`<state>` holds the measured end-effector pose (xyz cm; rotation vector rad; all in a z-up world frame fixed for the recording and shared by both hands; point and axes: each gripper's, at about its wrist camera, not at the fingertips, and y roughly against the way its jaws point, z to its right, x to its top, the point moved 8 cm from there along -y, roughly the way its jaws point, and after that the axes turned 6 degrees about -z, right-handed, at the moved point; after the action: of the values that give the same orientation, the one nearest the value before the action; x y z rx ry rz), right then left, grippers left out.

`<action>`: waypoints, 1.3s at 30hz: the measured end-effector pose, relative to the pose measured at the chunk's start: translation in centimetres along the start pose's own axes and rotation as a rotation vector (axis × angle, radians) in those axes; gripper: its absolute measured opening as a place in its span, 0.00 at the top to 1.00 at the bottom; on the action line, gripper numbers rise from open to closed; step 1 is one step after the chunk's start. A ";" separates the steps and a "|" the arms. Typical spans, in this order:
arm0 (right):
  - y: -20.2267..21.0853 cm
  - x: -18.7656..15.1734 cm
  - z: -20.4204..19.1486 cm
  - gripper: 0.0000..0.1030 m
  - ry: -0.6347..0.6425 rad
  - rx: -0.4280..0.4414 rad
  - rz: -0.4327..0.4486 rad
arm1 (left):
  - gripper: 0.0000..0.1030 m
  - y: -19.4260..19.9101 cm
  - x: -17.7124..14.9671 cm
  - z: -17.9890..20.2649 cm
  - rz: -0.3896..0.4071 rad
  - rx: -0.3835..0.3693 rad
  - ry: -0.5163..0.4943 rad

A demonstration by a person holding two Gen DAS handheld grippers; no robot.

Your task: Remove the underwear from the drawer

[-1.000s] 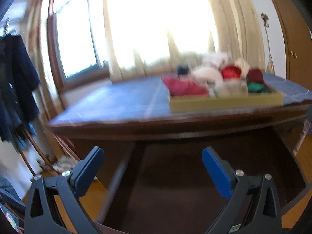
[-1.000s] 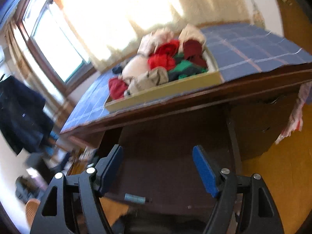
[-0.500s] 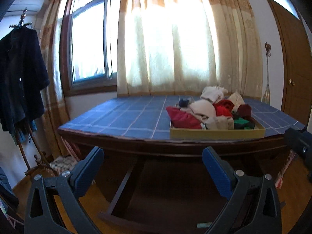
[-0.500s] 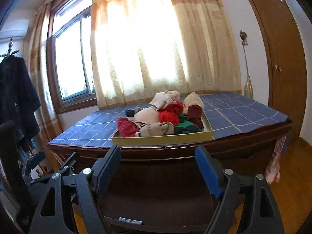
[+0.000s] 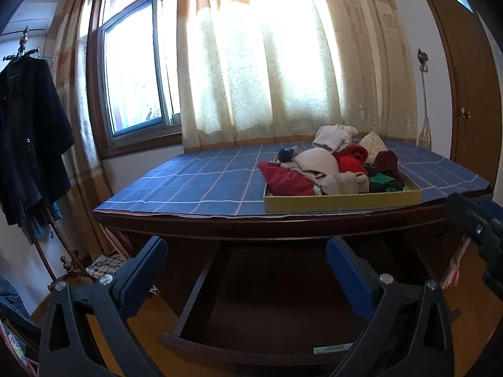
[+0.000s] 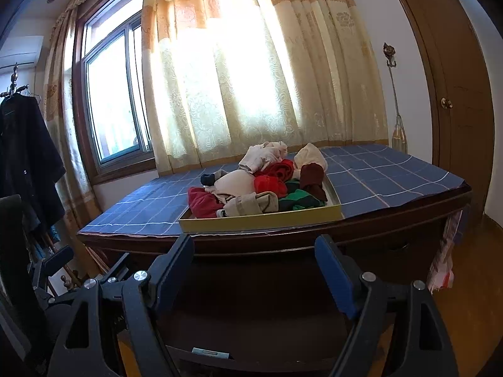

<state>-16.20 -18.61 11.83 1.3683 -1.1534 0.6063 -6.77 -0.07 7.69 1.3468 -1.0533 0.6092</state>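
Fingers (image 5: 147, 264) of both grippers stand spread and empty before the table (image 6: 283, 242), while underwear (image 6: 251, 188) lies heaped in the yellow drawer (image 6: 261, 221) on top.

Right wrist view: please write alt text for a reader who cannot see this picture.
The open right gripper, holding nothing, points at a dark wooden table covered by a blue checked cloth. On the cloth stands a shallow yellow tray heaped with red, beige and green underwear. Behind are sunlit cream curtains, with a wooden door at the right.
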 end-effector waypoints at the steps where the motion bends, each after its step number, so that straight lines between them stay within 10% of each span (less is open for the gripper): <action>1: 0.1 0.1 0.1 0.21 -0.003 -0.002 0.005 | 0.00 -0.1 0.0 0.0 -0.007 -0.004 0.002; 39: 0.3 -0.5 0.3 0.21 -0.007 -0.007 -0.006 | 0.00 1.0 0.6 0.0 0.051 0.025 -0.007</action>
<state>-16.71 -18.67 11.49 1.3686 -1.1553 0.5937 -7.37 -0.02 8.66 1.3474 -1.0918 0.6582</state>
